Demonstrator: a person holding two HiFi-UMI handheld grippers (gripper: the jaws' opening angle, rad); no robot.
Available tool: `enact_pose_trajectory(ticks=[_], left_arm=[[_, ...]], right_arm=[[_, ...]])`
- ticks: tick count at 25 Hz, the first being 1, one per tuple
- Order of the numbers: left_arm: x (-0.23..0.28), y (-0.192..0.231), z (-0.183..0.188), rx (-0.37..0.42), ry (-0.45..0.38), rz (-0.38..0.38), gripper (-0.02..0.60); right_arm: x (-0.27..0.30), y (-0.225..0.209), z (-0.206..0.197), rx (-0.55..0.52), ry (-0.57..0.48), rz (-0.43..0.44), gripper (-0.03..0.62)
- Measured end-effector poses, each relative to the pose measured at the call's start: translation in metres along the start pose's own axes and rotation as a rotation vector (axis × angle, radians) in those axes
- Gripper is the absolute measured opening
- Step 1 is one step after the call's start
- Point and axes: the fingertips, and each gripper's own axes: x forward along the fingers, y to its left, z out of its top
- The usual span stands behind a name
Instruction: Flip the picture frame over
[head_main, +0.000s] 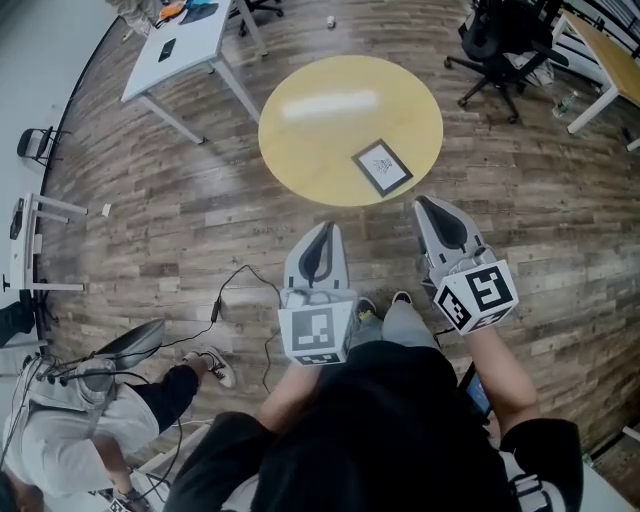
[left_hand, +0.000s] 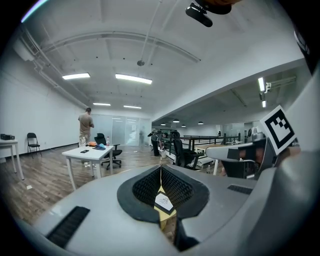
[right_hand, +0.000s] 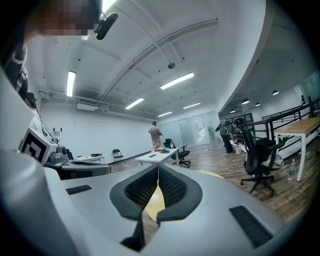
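Note:
A small picture frame with a dark border and a white picture facing up lies near the right front edge of the round yellow table. Both grippers are held side by side short of the table, above the wooden floor, pointing at it. My left gripper is shut and empty; in the left gripper view the frame shows through the slit under its closed tips. My right gripper is shut and empty too, closest to the frame. The right gripper view shows only yellow tabletop below its tips.
A white desk stands at the back left, a black office chair and a wooden desk at the back right. A seated person and loose cables are at the left on the floor.

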Motion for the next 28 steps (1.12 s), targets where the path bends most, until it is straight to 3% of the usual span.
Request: enact_pose_trajectory(ticks=[7, 16, 22, 28], left_arm=[[0.03, 0.018, 0.0, -0.014, 0.015, -0.003, 0.023], [0.093, 0.016, 0.012, 0.005, 0.026, 0.01, 0.023], [0.145, 0.01, 0.019, 0.026, 0.041, 0.024, 0.023], [0.181, 0.01, 0.024, 0.051, 0.044, 0.065, 0.023]], right_arm=[[0.029, -0.017, 0.0, -0.018, 0.031, -0.018, 0.02], [0.072, -0.065, 0.001, -0.105, 0.061, 0.021, 0.02], [0.103, -0.101, -0.004, -0.252, 0.116, 0.11, 0.02], [0.13, -0.116, -0.022, -0.355, 0.178, 0.28, 0.02]])
